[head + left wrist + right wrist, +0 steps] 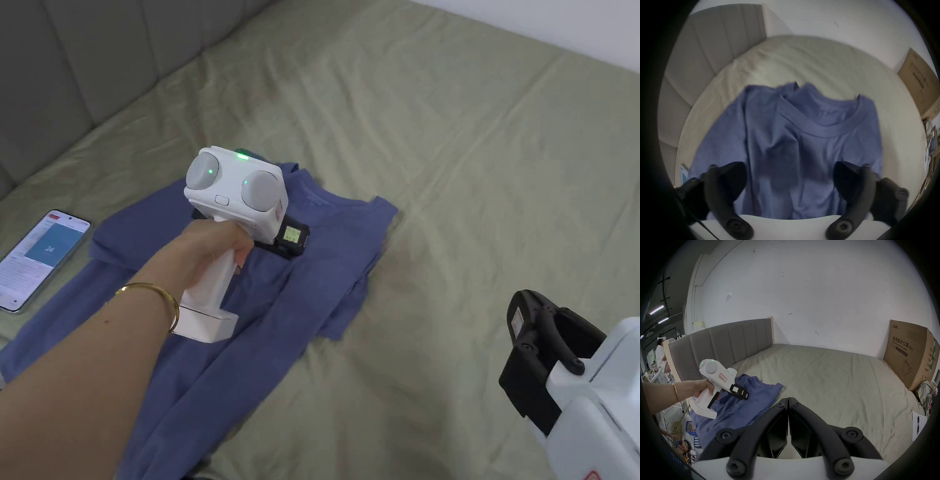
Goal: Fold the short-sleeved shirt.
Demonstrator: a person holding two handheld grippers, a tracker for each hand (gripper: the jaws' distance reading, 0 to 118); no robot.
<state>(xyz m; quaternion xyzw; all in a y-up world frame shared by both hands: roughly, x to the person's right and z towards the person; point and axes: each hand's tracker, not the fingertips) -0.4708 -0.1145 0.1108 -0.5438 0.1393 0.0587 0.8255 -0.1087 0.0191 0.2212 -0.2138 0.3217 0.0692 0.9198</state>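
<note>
Bed: olive sheet, creased; the shirt is being carried on it.

Short-sleeved shirt: blue, lying directly beneath and ahead of the left claw, collar at the far end, long axis running away from that claw toward the headboard; one side is already laid over the middle, the other side and lower body spreading loose. It is lying off to the left of the right claw.

Left claw: jaws being held wide apart above the chest, nothing between them; judged the nearer for the next fold.

Right claw: jaws being kept together, empty, well apart from the shirt.

Phone: lying beside the shirt's left sleeve.
</note>
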